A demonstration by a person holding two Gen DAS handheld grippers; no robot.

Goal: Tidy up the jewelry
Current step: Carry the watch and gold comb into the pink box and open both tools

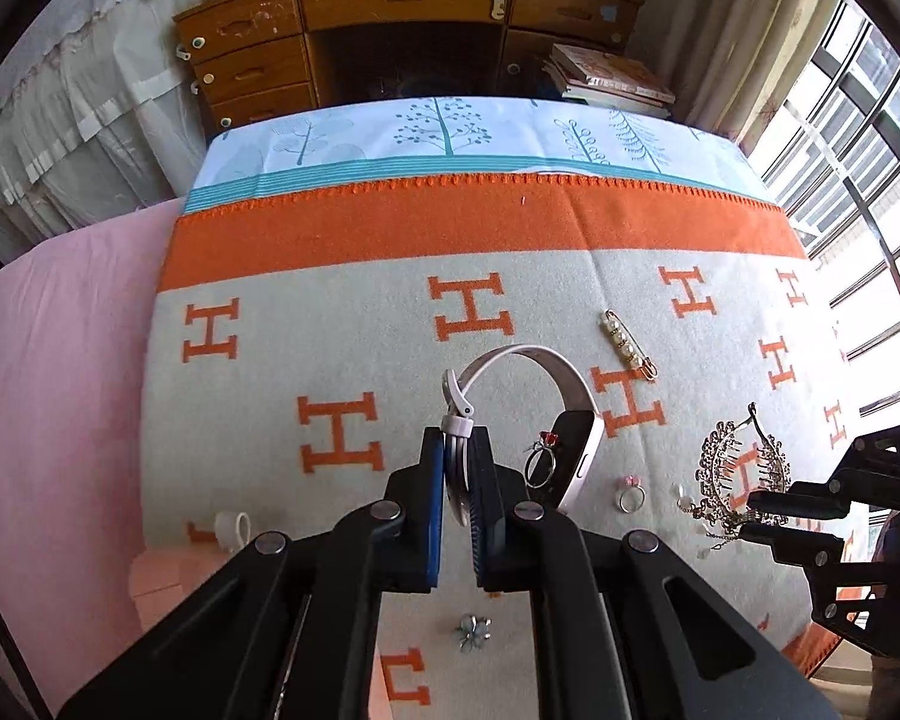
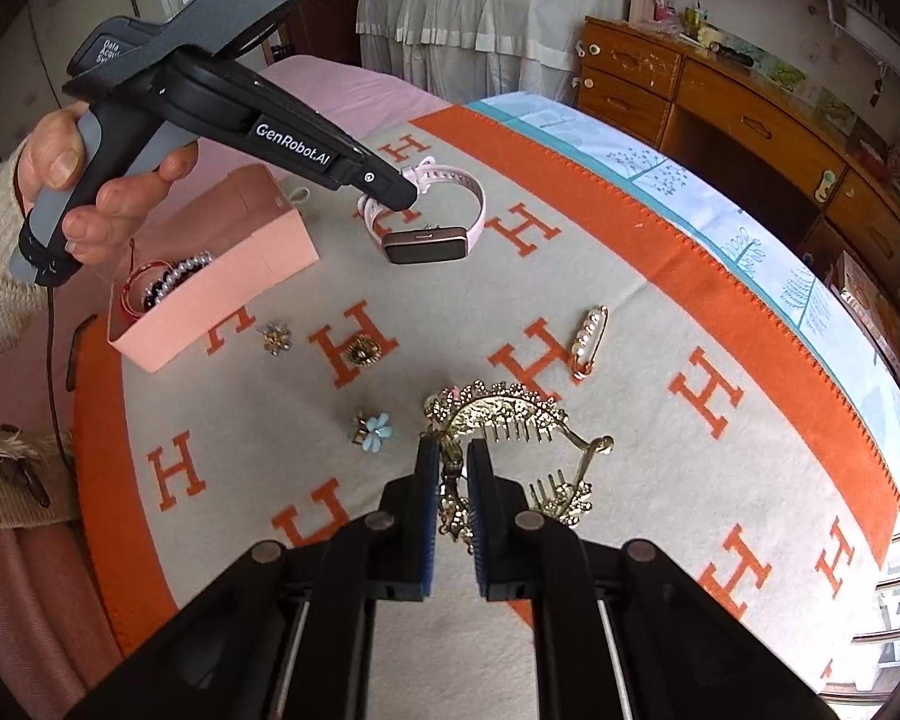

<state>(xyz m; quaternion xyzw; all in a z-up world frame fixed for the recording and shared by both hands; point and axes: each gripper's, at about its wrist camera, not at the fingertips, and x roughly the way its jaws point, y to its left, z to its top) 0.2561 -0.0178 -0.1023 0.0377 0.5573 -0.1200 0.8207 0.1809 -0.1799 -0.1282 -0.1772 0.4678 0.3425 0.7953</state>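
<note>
A pink-strapped watch (image 1: 576, 438) with a dark face hangs from my left gripper (image 1: 457, 450), which is shut on the strap near its buckle. The right wrist view shows the same watch (image 2: 426, 240) under the left gripper (image 2: 402, 195), beside an open pink box (image 2: 222, 294) holding bead bracelets (image 2: 168, 282). My right gripper (image 2: 453, 462) is shut on the left end of a gold hair comb (image 2: 510, 414); the left wrist view shows that comb (image 1: 732, 468) at the right, with the right gripper (image 1: 750, 516) on it.
On the H-pattern blanket (image 1: 330, 324) lie a pearl pin (image 2: 588, 339), two rings (image 1: 540, 459) (image 1: 630, 495), a blue flower piece (image 2: 372, 429) and small brooches (image 2: 363, 351). A wooden desk (image 1: 402, 0) and books (image 1: 612, 81) stand beyond. A person's hand (image 2: 72, 192) holds the left gripper's handle.
</note>
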